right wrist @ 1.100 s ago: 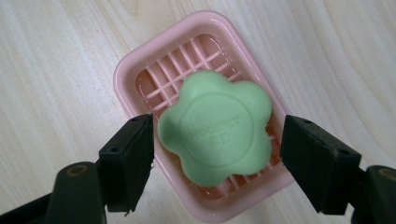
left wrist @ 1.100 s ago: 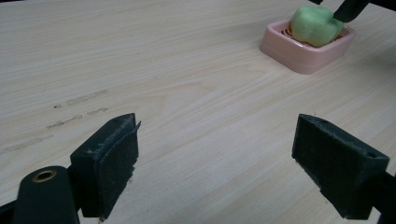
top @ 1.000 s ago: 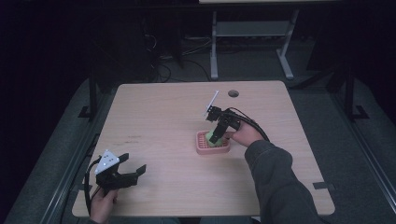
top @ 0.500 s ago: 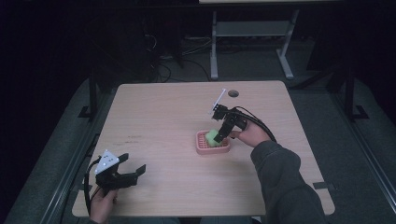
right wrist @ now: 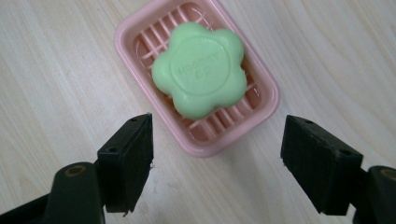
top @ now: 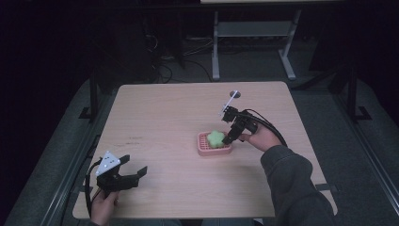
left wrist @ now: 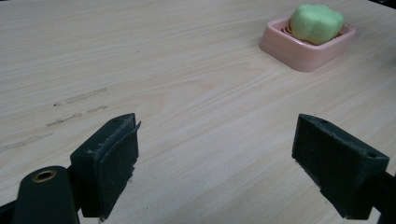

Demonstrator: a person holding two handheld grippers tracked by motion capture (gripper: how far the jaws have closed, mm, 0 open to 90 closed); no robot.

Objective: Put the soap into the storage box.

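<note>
A green flower-shaped soap (right wrist: 200, 71) (top: 216, 138) (left wrist: 316, 23) lies in a pink slatted soap dish (right wrist: 264, 93) (top: 207, 150) (left wrist: 299, 52) near the middle of the wooden table (top: 164, 117). My right gripper (right wrist: 217, 161) (top: 230, 138) hovers open just right of the dish, its jaws spread wide with nothing between them, apart from the soap. My left gripper (left wrist: 215, 170) (top: 134, 172) rests open near the table's front left corner, far from the dish, empty.
A small round dark disc (top: 235, 94) sits at the table's far edge. A metal frame of another table (top: 254, 33) stands behind on the dark floor. Faint scuff marks (left wrist: 79, 100) show on the wood ahead of the left gripper.
The right gripper has drawn back to the right and up from the dish, leaving the soap in it with its jaws open. The left gripper has stayed still.
</note>
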